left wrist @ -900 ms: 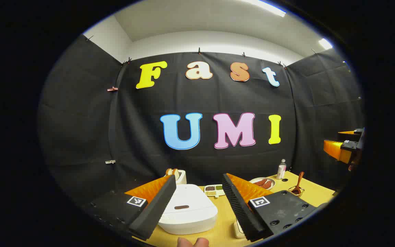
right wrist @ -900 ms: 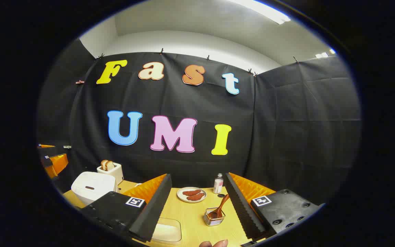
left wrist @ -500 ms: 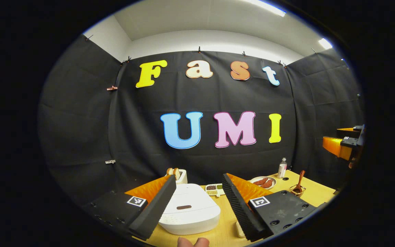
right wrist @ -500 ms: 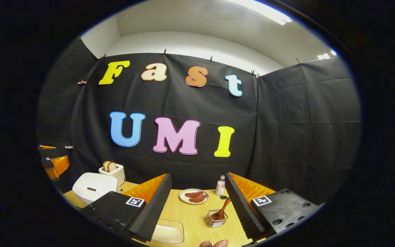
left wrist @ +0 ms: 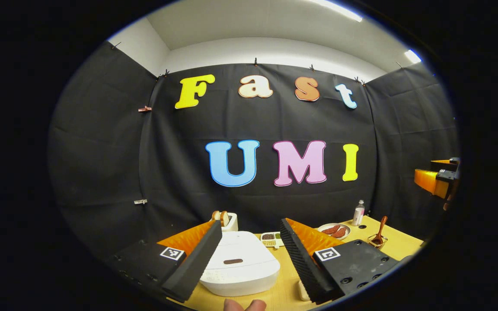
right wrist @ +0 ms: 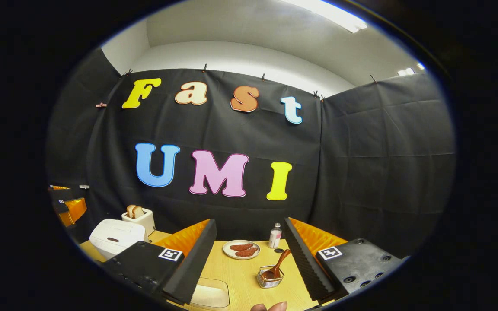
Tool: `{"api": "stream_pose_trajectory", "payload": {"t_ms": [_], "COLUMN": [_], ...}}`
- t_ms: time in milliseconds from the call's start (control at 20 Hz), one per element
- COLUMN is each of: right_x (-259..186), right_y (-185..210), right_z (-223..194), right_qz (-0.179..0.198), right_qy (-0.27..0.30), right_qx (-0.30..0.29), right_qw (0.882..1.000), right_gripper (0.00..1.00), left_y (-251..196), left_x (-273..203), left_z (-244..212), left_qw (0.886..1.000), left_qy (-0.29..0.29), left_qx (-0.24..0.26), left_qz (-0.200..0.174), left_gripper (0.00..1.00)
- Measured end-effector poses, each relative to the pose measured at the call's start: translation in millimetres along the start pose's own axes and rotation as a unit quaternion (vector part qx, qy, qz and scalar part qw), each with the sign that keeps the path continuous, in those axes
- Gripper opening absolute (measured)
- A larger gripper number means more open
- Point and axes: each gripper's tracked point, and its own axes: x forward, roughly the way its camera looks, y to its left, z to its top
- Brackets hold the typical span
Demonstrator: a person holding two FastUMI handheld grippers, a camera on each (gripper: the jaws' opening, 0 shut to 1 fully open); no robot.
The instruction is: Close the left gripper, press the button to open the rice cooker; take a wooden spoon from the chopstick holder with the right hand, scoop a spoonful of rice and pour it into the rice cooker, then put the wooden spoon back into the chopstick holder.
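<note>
**Approach to the cooker button: jaws apart, lid shut**

Shifted slightly since the earlier frames: rice cooker sits a little more to the right and a touch higher between the left jaws in the left gripper view; chopstick holder drifted a little lower and leftward in the right gripper view. No contact made with anything.

Left gripper: jaws wide apart, nothing between them, held above the desk. Cooker directly ahead and below, centred in the gap, lid down. Dark oval button on the lid's near slope, lying crosswise to the line of approach and slightly left of the midline between the fingertips. Closing needed before pressing, judged from the task wording; then a forward and downward push, with a small leftward correction likely.

Right gripper: jaws likewise apart and empty. Holder ahead on the desk, nearer the right finger than the left. Wooden spoon standing bowl-down in it, handle leaning up and to the right, away from the viewer. Cooker well off to the left from this side, so clearly the left gripper's reach; spoon clearly the right's.

Also on the desk: toaster behind the cooker, plate and small bottle beyond the holder, well clear of both paths
</note>
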Motion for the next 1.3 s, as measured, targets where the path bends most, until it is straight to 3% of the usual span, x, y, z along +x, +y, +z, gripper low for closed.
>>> {"api": "stream_pose_trajectory", "payload": {"t_ms": [200,250,550,800,1000,1300], "right_x": [1,1,6,6,2,-4], "right_y": [-5,-6,-9,-13,-23,-41], "right_z": [0,-2,-5,-6,-9,-21], "right_qz": [0.0,0.002,0.003,0.001,-0.009,-0.03], "right_qy": [0.0,0.0,0.001,0.001,0.005,0.019], "right_qx": [-0.006,-0.009,-0.008,-0.018,-0.031,-0.032], "right_qw": [1.0,1.0,1.0,1.0,0.999,0.999], "right_gripper": [0.98,0.98,0.98,0.98,0.98,0.98], "left_y": [-1,-2,17,28,35,43], "left_x": [3,4,20,50,80,116], "left_z": [-4,-4,-21,-78,-117,-170], "left_qw": [1.0,1.0,0.999,0.989,0.973,0.947], "left_qy": [0.003,0.004,0.034,0.14,0.21,0.295], "left_qx": [-0.005,-0.007,0.007,-0.036,-0.083,-0.101], "left_qz": [-0.002,-0.004,0.004,-0.027,-0.056,-0.077], "left_gripper": [0.94,0.86,0.08,0.06,0.06,0.06]}}
